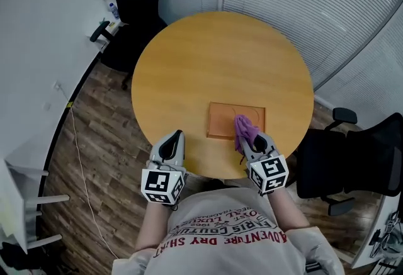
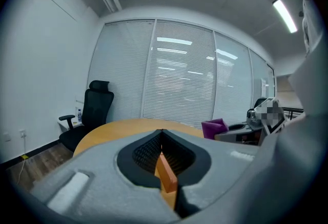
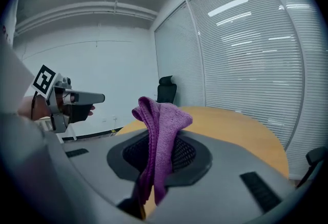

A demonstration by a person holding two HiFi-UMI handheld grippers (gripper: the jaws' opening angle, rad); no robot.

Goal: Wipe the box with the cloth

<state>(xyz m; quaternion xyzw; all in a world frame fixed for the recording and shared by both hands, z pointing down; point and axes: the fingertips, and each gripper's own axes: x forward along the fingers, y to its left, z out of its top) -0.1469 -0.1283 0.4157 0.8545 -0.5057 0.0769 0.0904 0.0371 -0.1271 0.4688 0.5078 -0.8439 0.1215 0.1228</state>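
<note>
In clamped right claw (image 1: 247,141); purple cloth (image 3: 162,136)

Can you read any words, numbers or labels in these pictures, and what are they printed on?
"ADVENTURE": red print on the person's T-shirt, seen upside down in the head view.
"DRY SH...": same T-shirt; the rest is lost in folds.
Smaller lines above these on the T-shirt: too blurred to read.
Marker cubes: black-and-white patterns only, no letters.
Box and cloth: no print visible.
</note>
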